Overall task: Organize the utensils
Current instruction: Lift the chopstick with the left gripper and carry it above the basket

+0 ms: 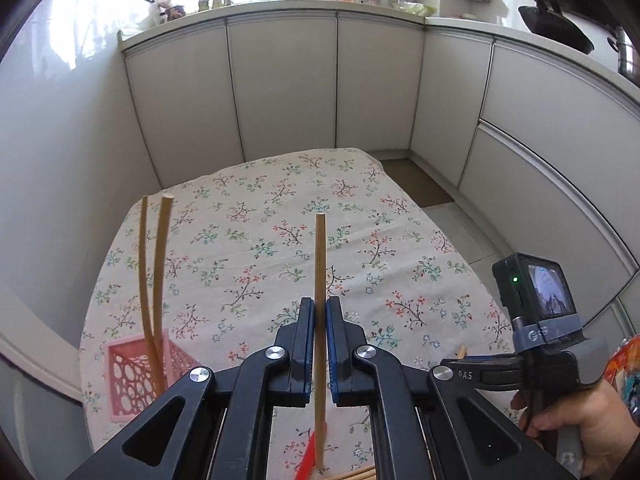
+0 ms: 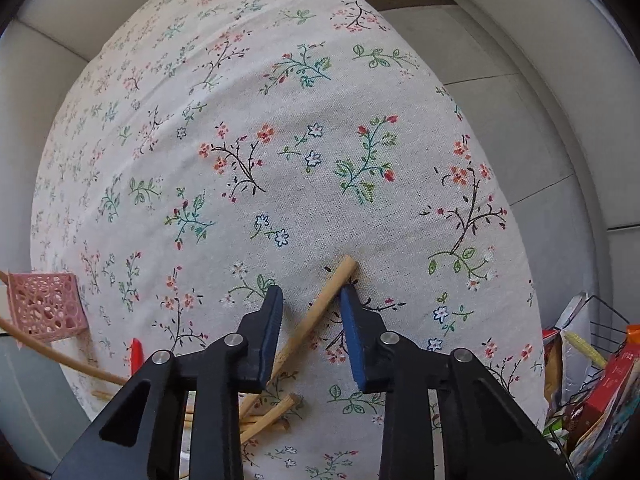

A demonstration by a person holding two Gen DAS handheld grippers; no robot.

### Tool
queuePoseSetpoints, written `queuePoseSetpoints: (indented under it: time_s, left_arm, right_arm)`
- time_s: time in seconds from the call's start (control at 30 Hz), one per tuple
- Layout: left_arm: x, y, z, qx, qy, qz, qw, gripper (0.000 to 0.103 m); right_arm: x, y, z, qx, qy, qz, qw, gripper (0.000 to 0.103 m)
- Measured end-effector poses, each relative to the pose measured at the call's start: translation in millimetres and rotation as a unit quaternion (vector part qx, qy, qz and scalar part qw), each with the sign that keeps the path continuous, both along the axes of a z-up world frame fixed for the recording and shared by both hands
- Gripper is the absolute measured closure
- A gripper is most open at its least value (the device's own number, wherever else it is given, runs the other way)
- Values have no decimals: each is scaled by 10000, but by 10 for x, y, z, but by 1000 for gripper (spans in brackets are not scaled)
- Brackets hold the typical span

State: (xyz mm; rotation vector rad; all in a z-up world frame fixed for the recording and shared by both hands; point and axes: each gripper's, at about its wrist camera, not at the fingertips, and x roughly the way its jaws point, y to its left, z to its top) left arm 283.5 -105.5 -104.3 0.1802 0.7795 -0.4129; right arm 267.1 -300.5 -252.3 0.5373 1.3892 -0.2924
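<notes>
My left gripper (image 1: 320, 312) is shut on a wooden chopstick (image 1: 320, 264) and holds it upright above the floral tablecloth. A pink perforated basket (image 1: 136, 376) stands to its left with two chopsticks (image 1: 154, 272) standing in it. My right gripper (image 2: 312, 300) is open, low over the cloth, its jaws on either side of a chopstick (image 2: 324, 300) that lies on the table. Several more chopsticks (image 2: 268, 412) lie in a loose pile under that gripper. The pink basket also shows in the right wrist view (image 2: 44, 304) at the far left.
A red utensil (image 2: 136, 354) lies near the table's front left. The right gripper with its camera (image 1: 536, 320) shows at the right of the left wrist view. A wire rack of packets (image 2: 596, 376) stands off the table's right edge. Grey cabinets (image 1: 280, 88) surround the table.
</notes>
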Motion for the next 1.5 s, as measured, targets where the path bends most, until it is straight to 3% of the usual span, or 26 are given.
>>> queuePoseSetpoints:
  time_s: [0.07,0.53,0.67,0.9,1.2,1.5]
  left_arm:
    - [-58,81,28,-53,-61,95,9999,97]
    - [-204,582,99,-480,-245,654,9964,97]
    - [-289,733,219,-628,-371,721,9947,97]
    - [-512,1002,591,-982,-827,871,9879,97]
    - [-764,1261,987,-1212,-1489,1126,9749,97]
    - [-737,1485,1035,-1319,-1866,1418,9632,97]
  right_arm:
    - [21,45,-1,-3,-19,-28,10000,85]
    - [248,-18,-12,978,-561,-610,9917,96]
    - [232,19,204,1085,-960,-566,9878,96]
    - [-23,146,948,889,-2073,-253,9739,96]
    - [-384,445,1762,196,-3573,195,9336,95]
    - [-606,758,2240,-224,-4965,352,8670,95]
